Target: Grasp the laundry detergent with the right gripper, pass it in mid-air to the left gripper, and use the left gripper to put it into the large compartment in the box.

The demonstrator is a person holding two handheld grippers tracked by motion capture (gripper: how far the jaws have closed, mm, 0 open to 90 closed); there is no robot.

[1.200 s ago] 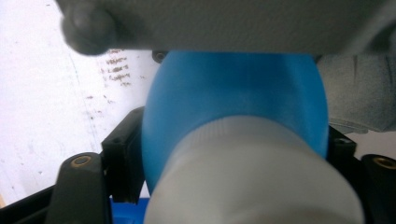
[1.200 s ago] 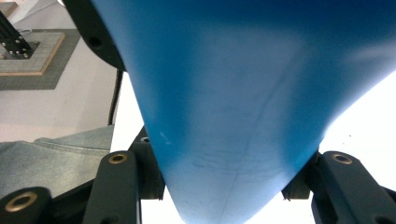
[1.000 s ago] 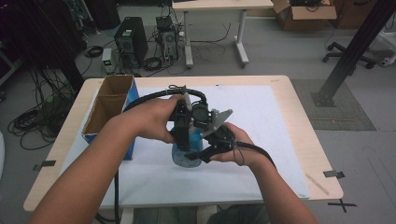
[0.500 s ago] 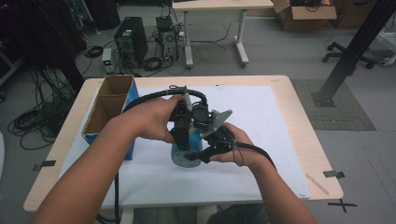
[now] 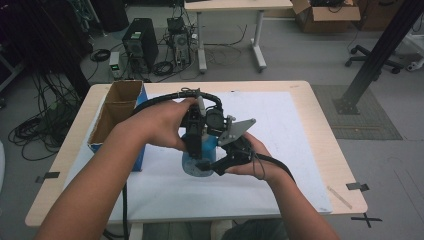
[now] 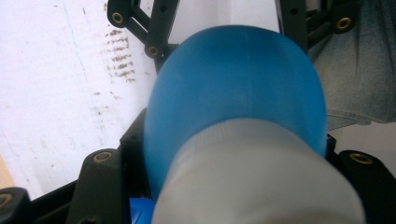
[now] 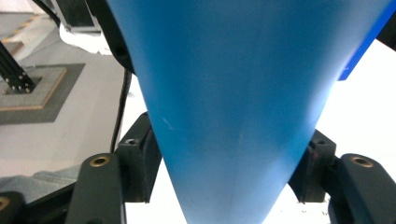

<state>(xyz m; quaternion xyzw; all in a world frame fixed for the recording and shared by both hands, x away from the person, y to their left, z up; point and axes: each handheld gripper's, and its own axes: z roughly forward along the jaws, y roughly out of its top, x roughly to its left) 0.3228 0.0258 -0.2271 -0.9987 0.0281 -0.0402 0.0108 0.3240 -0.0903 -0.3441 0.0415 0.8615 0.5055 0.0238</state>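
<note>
A blue bottle (image 5: 191, 165) with a pale grey cap (image 6: 261, 177) sits between my hands over the white sheet (image 5: 280, 145). My left gripper (image 5: 196, 146) comes down on it from above, shut on its upper part near the cap, and the blue body (image 6: 233, 84) bulges past the jaws. My right gripper (image 5: 216, 166) holds the body (image 7: 233, 93) from the right side. Its pads (image 7: 144, 161) still touch the blue wall on both sides, though its jaws have just been opening. The bottle's base is hidden behind the grippers.
An open cardboard box (image 5: 117, 112) with a blue side stands at the left of the table, close to my left forearm. The wooden table edge (image 5: 345, 175) runs along the right. Cables trail from both grippers. Desks, computers and cables stand on the floor beyond.
</note>
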